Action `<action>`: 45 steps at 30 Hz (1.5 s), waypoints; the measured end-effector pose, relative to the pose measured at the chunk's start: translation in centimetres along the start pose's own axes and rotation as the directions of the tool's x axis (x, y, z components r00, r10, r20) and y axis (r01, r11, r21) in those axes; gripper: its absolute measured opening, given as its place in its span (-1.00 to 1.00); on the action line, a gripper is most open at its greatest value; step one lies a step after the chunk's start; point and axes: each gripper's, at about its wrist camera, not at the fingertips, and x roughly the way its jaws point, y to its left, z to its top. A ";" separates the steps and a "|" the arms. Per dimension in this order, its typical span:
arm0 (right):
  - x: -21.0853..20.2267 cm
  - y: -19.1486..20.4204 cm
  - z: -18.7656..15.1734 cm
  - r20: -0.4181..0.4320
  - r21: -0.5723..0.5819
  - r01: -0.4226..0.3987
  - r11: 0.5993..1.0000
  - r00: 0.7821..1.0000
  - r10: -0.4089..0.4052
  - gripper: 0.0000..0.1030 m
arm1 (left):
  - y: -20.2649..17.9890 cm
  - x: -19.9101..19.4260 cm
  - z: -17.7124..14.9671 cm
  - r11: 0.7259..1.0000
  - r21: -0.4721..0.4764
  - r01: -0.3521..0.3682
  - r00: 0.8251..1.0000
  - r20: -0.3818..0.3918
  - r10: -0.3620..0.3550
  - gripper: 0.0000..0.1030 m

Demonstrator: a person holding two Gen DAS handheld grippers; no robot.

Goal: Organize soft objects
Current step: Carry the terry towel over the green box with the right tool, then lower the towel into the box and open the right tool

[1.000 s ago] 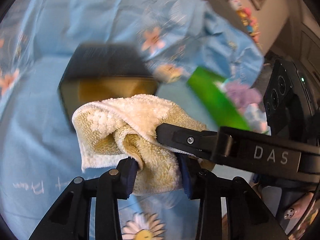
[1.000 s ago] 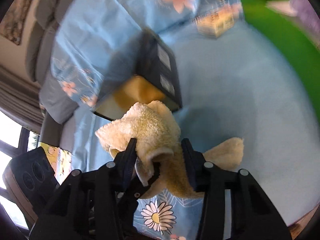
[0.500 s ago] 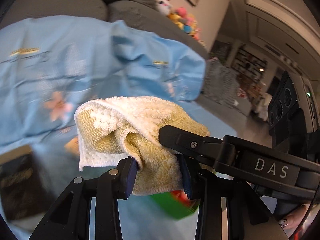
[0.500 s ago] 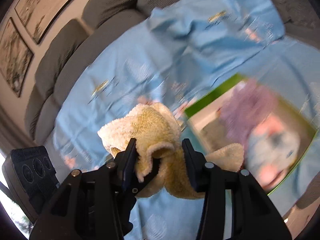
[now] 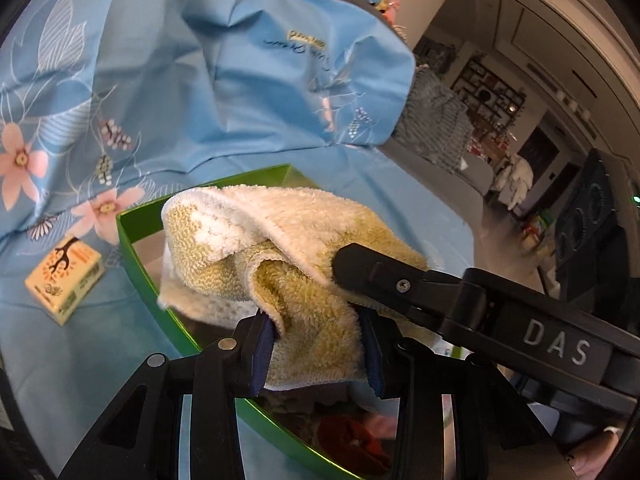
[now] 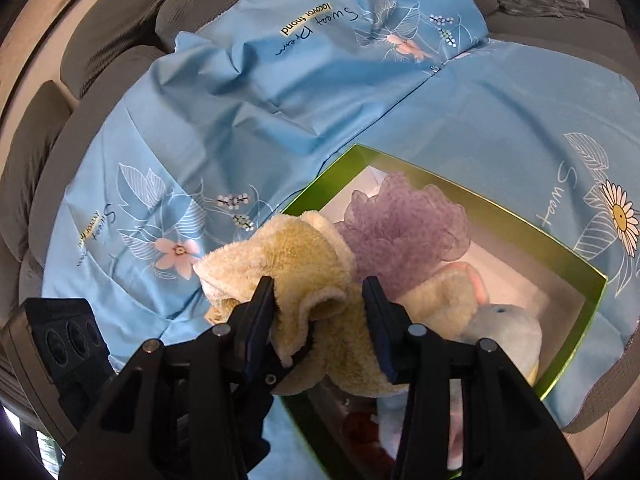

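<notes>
Two grippers share one towel (image 5: 288, 240): the left gripper (image 5: 316, 344) has its jaws drawn in close and clamped on a bunched fold, and the right gripper (image 6: 320, 312) pinches another fold of the same cloth with its jaws somewhat wider, its black finger reaching across in the left view. The towel is a thick terry piece, pale yellow on one face and whiter along the turned-over hem, crumpled into soft rolls and hanging in the air over the near corner of one box (image 6: 576, 320). That box is rectangular and open-topped, with shiny green walls and a white lining. Inside it I count one lilac mesh bath puff (image 6: 404, 224), frilly and round, one light blue plush (image 6: 504, 328) with a bit of pink at its head, and something red (image 5: 352, 436) low in the corner that I cannot make out. Everything sits on one light blue sheet (image 6: 280, 92), smooth and creased, printed with pink flowers, white leaves, a daisy and script lettering, spread over a grey ribbed sofa (image 6: 108, 44). One small cream carton (image 5: 64, 280) with an orange tree motif lies on the sheet just left of the box, apart from it.
</notes>
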 end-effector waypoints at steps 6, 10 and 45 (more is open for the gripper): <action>1.5 -0.2 0.0 -0.015 0.011 0.037 0.999 0.999 -0.036 -0.19 | 0.4 0.6 -0.7 0.997 0.005 -0.072 0.997 -0.030 0.072 -0.25; 1.5 0.0 0.0 -0.003 0.004 0.043 0.999 0.999 -0.043 -0.14 | 0.2 -0.6 -1.1 0.996 0.024 -0.087 0.996 -0.018 0.088 -0.25; 0.8 5.0 -4.2 -0.103 -0.167 0.019 0.986 0.994 -0.037 0.70 | 6.2 -7.2 -6.4 0.965 -0.209 -0.155 0.988 -0.036 0.151 0.52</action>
